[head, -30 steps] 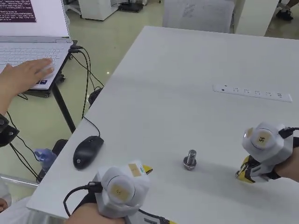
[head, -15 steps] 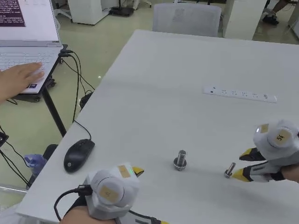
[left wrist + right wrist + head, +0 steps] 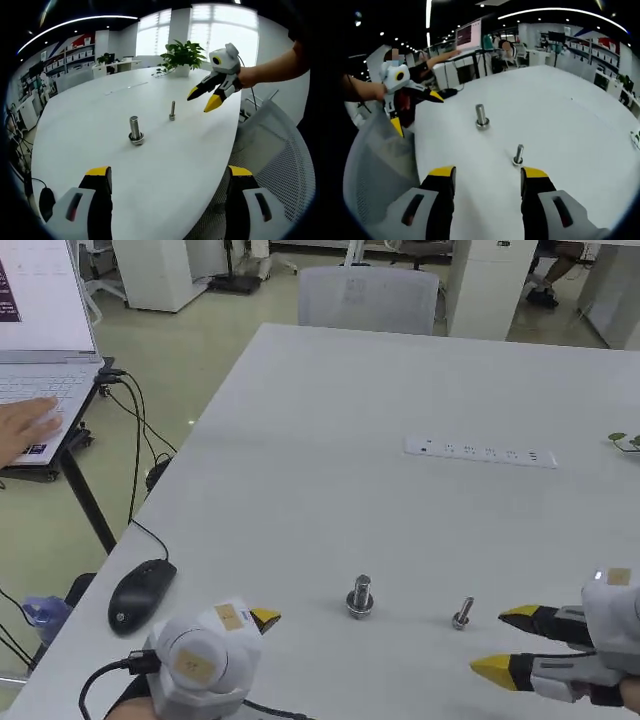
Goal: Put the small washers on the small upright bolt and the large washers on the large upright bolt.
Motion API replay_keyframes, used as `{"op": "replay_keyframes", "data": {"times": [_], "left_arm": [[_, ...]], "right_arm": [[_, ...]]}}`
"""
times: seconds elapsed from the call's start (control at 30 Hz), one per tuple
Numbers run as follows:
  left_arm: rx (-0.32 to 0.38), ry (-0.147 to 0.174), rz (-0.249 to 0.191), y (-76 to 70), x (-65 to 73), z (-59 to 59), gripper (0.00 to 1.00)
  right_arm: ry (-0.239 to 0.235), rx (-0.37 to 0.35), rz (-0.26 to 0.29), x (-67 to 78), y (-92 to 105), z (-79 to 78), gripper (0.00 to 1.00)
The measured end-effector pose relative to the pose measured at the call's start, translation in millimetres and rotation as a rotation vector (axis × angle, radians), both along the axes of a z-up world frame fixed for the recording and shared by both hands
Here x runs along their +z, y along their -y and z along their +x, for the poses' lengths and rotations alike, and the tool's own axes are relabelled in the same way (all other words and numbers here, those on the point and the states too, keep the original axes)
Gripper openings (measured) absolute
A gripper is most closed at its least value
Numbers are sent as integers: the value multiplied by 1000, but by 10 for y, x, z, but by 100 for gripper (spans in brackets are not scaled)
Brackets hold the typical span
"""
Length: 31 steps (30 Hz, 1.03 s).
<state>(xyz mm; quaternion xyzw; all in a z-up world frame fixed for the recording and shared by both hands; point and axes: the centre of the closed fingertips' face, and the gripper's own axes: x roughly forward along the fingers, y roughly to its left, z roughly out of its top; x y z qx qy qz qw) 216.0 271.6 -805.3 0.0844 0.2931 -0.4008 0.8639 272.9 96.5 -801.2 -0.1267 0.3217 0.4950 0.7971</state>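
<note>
A large bolt (image 3: 359,597) stands upright on the white table (image 3: 330,470), head down on its wide flange. To its right stands a small upright bolt (image 3: 462,614). My right gripper (image 3: 505,640) is open just right of the small bolt, apart from it, with nothing between its yellow tips. In the right gripper view its jaws (image 3: 488,173) frame the small bolt (image 3: 518,154), with the large bolt (image 3: 481,117) beyond. My left gripper (image 3: 258,625) sits at the table's near edge, open and empty (image 3: 169,172), facing the large bolt (image 3: 135,131) and the small bolt (image 3: 172,111).
A white power strip (image 3: 480,452) lies across the table's far right. A black mouse (image 3: 135,590) rests near the left edge. A laptop (image 3: 40,330) with a hand (image 3: 25,425) on it stands on a side stand to the left. A grey chair (image 3: 370,298) sits at the far end.
My right gripper has opened and drawn back to the right, leaving the small bolt standing alone on the table. The head camera has shifted, so everything sits further left.
</note>
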Motion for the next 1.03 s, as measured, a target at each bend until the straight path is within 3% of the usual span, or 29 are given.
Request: {"op": "replay_keyframes", "data": {"times": [0.1,0.33,0.63,0.77,1.03], "left_arm": [[-12,-5,2,19,-2,-20,95],[6,-4,-42,58,56,-21,98],[17,7,-58,68,87,46,98],[15,14,-54,72,91,68,99],[27,9,-65,80,33,98,99]], "right_arm": [[-19,-29,72,53,-14,-44,59],[39,-37,135,160,-27,-107,75],[66,-71,173,165,-13,-192,85],[74,-69,158,121,-1,-243,89],[85,-90,163,113,-1,-199,97]]}}
